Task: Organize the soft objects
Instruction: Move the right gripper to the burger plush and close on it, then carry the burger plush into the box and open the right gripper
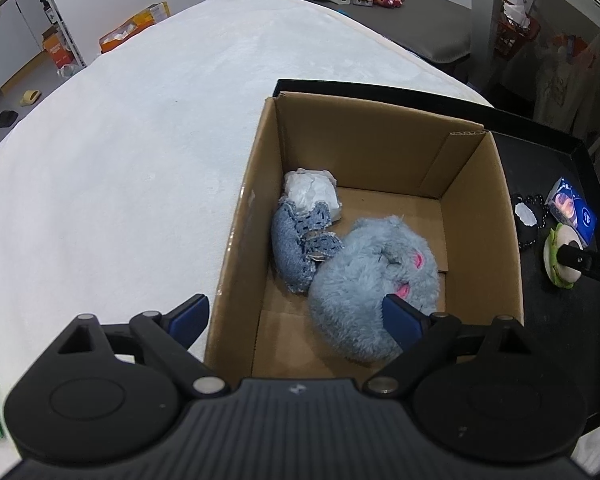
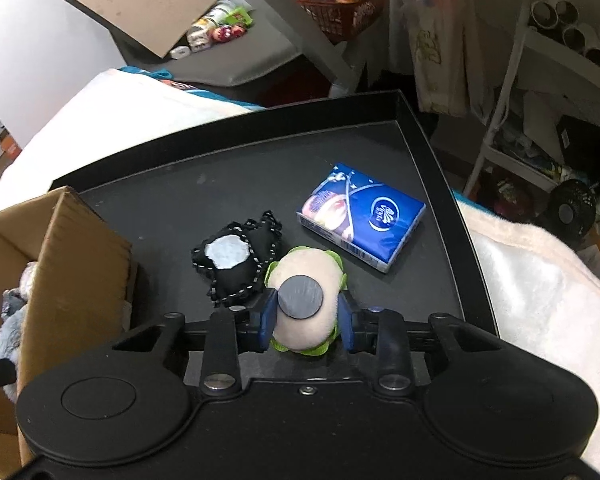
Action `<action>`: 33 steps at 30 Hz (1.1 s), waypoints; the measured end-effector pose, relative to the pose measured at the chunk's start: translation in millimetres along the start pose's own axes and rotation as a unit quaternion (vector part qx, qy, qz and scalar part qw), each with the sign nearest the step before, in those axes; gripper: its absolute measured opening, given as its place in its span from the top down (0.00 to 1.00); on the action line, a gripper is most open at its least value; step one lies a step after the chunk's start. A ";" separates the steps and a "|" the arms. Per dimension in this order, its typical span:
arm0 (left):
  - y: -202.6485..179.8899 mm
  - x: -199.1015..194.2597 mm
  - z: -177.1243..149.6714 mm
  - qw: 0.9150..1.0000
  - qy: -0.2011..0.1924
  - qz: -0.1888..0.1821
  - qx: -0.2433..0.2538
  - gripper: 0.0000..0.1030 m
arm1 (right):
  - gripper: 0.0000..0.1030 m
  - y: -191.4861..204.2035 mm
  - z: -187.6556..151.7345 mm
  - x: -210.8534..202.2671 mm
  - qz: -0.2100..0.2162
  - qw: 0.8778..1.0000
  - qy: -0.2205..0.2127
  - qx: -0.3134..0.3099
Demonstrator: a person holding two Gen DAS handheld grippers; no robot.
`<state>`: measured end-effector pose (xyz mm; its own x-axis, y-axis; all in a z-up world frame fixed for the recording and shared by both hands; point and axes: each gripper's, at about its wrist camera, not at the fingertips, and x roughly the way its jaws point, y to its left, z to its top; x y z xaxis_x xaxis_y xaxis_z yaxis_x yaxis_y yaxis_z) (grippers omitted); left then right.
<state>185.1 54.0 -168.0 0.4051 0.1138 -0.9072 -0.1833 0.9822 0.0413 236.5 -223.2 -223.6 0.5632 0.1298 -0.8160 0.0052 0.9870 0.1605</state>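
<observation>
My right gripper is shut on a cream plush toy with a green frill and a grey disc on top; both blue pads press its sides as it rests on the black tray. Just left of it lies a black stitched plush with a white patch. My left gripper hangs open above the near left wall of a cardboard box, holding nothing. Inside the box are a fluffy blue plush, a denim toy and a crumpled white wad.
A blue tissue pack lies on the tray, behind and to the right of the cream toy. The box stands at the tray's left end. A white blanket covers the surface on the left. Shelves and clutter stand beyond the tray.
</observation>
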 end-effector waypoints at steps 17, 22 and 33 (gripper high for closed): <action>17.6 -13.3 -5.7 0.999 -0.018 -0.027 -0.013 0.11 | 0.72 20.9 6.0 -48.0 0.018 0.999 -0.039 -0.025; 25.4 -18.1 -8.7 0.999 -0.027 -0.040 -0.021 0.12 | 0.72 38.8 9.3 -65.6 0.030 0.997 -0.057 -0.047; 37.9 -20.3 -16.6 0.997 -0.040 -0.056 -0.017 0.20 | 0.72 79.0 17.1 -86.8 0.055 0.992 -0.082 -0.079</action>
<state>155.1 86.5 -155.0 0.4952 0.0171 -0.8686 -0.1634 0.9838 -0.0738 202.1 -158.1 -130.6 0.6806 0.2337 -0.6944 -0.1865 0.9718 0.1443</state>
